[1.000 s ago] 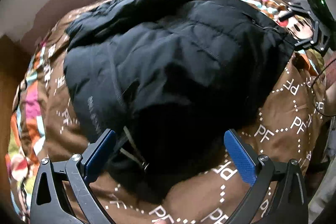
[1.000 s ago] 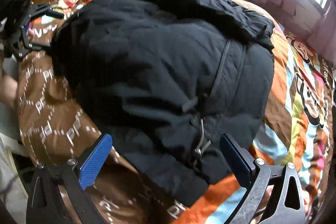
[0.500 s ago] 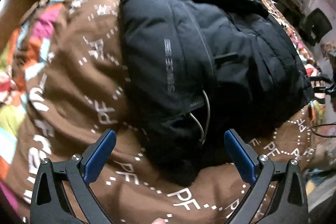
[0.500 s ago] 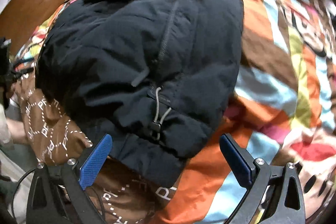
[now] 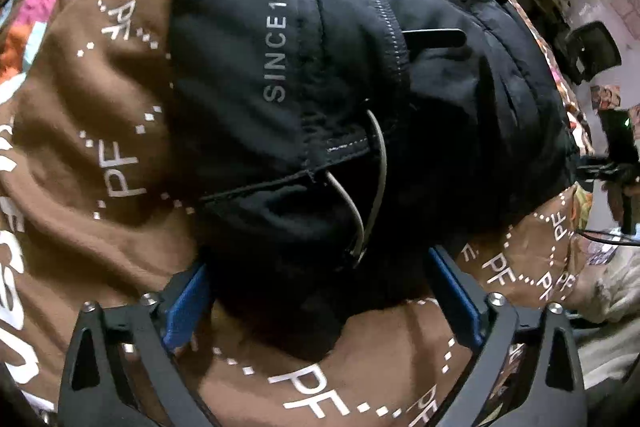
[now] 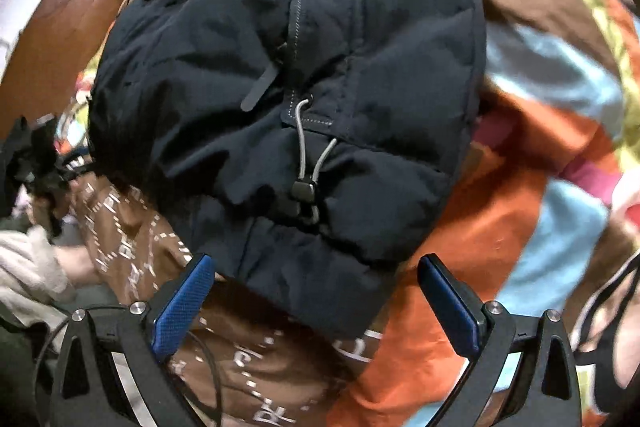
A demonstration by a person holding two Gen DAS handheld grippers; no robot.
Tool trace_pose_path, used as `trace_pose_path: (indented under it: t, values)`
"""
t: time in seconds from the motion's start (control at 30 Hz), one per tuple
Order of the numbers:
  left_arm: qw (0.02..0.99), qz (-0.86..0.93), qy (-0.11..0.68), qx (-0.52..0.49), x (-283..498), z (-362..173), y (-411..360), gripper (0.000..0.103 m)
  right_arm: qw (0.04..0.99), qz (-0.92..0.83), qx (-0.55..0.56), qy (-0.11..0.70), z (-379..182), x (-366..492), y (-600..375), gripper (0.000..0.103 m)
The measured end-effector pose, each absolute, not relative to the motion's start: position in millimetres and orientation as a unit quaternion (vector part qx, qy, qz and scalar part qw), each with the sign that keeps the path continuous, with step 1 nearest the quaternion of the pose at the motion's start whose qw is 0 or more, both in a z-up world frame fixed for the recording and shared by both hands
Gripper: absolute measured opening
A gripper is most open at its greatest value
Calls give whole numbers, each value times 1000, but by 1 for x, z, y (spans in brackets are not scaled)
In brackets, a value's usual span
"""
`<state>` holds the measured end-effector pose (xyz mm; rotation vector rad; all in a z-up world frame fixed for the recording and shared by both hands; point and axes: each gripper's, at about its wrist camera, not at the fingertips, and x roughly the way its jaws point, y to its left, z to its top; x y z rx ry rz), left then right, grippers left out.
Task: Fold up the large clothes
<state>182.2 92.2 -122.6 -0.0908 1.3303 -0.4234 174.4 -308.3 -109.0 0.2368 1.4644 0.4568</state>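
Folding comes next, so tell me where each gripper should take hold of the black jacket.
Grip the black jacket at its two near hem corners, coming steeply from above. The left gripper and right gripper already straddle those padded edges, jaws closing. Pinch beside the drawcord toggle, not on it.

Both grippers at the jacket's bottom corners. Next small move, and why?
Probably finish closing both. The jacket hem corner sits between the left gripper fingers, its other corner between the right gripper fingers; both jaws are closing, pads not yet pressing. Grip, then lift to fold.
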Motion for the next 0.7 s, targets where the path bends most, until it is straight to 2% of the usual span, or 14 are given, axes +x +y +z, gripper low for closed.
trace_pose_path:
  t: [0.07,0.1,0.13,0.17,0.2,0.23,0.27,0.33,0.4,0.7]
  values:
    - [763,-191,615,-48,185,-122,96,71,702,206,132,668,-116,176,-309,72]
    - [763,-191,616,-53,187,-122,99,68,696,207,141,673,-118,176,-309,69]
    - [762,-191,615,-61,188,-121,103,58,696,205,144,672,-118,177,-309,65]
    - [762,-189,616,-66,189,-119,107,48,699,205,142,670,-116,177,-310,53]
    - [760,-188,618,-72,189,-118,110,42,703,202,139,668,-113,176,-309,43]
    - [759,-192,617,-83,190,-116,114,31,704,201,138,667,-110,176,-311,38]
    - [758,-193,617,-90,190,-113,116,24,705,204,142,665,-106,175,-312,22]
    - [761,-191,615,-84,189,-103,119,16,707,210,148,659,-97,175,-313,15]
    - [761,-200,611,-81,190,-88,121,13,712,220,152,650,-87,175,-310,10]
    - [795,-264,534,-117,198,3,113,11,751,289,205,557,-2,203,-297,8]
